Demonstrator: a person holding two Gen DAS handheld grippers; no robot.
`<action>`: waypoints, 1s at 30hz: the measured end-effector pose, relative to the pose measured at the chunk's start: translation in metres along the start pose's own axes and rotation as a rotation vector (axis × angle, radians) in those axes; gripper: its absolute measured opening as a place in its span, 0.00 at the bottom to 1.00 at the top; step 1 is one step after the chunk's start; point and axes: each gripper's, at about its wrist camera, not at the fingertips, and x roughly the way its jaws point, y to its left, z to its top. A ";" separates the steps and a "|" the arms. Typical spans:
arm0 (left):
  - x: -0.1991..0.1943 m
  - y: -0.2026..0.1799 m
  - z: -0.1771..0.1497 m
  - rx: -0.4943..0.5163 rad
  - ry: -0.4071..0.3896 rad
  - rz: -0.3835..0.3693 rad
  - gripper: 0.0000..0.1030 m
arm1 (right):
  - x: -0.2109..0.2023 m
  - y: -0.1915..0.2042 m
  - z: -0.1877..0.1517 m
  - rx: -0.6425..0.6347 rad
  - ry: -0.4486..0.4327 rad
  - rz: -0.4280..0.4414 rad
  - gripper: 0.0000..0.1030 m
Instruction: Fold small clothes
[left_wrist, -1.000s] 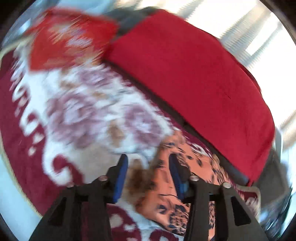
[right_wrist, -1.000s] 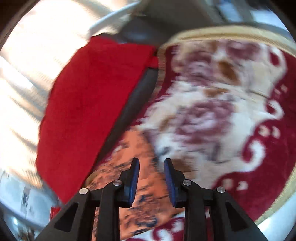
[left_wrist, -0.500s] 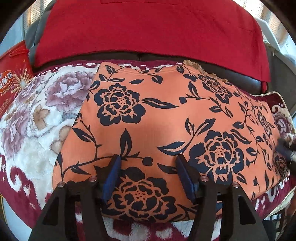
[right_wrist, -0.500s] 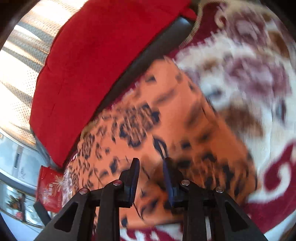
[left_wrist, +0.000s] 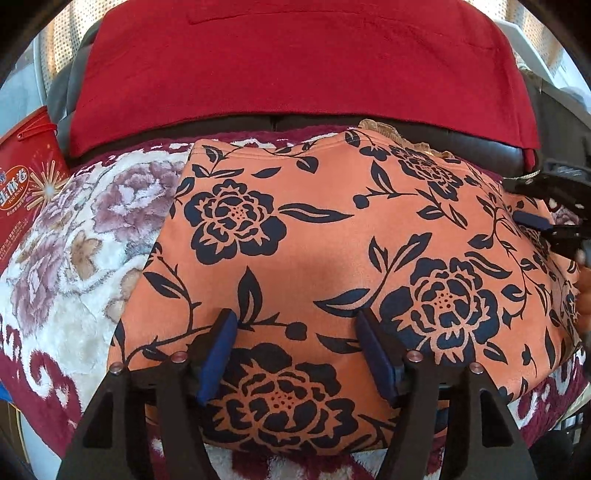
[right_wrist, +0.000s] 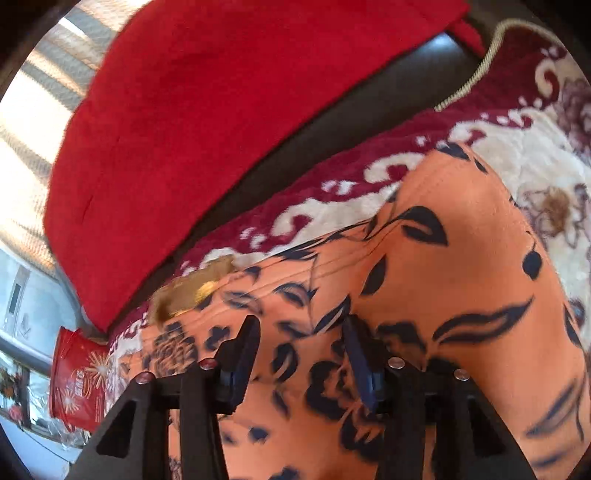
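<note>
Both claws hang over the orange flowered garment (left_wrist: 332, 240) with their blue pads spread; the left claw (left_wrist: 295, 354) stands widest, its jaws having just been opening, with cloth lying under the gap but not pinched; the right claw (right_wrist: 301, 354) has also just been opening, its pads clear of the fabric beneath them; in the left wrist view the right claw shows at about 3 o'clock, over the garment's far side edge.

A second ago both views were blurred and swinging, the garment only a corner at 5 o'clock of the left view and most of the frame filled by the plush patterned blanket (left_wrist: 74, 258); now the garment fills the middle of both views, lying fairly flat on that blanket, its far hem toward 12 o'clock just short of the dark sofa seam and the red throw (left_wrist: 295, 66); a lace-like trim peeks from its far edge at about 1 o'clock; a red box (left_wrist: 26, 188) sits at 9 o'clock, apart from the cloth.

My reading: the piece has just been laid out and let go, so the spreading step looks done and no fold is made yet; the claws seem placed near the near hem and one side, ready to pinch an edge and carry it across; the soft blanket may drag the thin fabric and wrinkle it.
</note>
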 end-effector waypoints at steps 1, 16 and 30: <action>0.000 0.000 0.000 -0.001 0.000 0.000 0.66 | -0.006 0.006 -0.005 -0.019 -0.001 0.041 0.50; -0.001 -0.001 -0.001 0.006 -0.013 0.022 0.70 | -0.038 0.021 -0.086 -0.102 0.046 0.155 0.51; -0.001 0.000 -0.002 -0.003 -0.024 0.080 0.84 | -0.067 -0.073 -0.087 0.097 0.047 0.179 0.49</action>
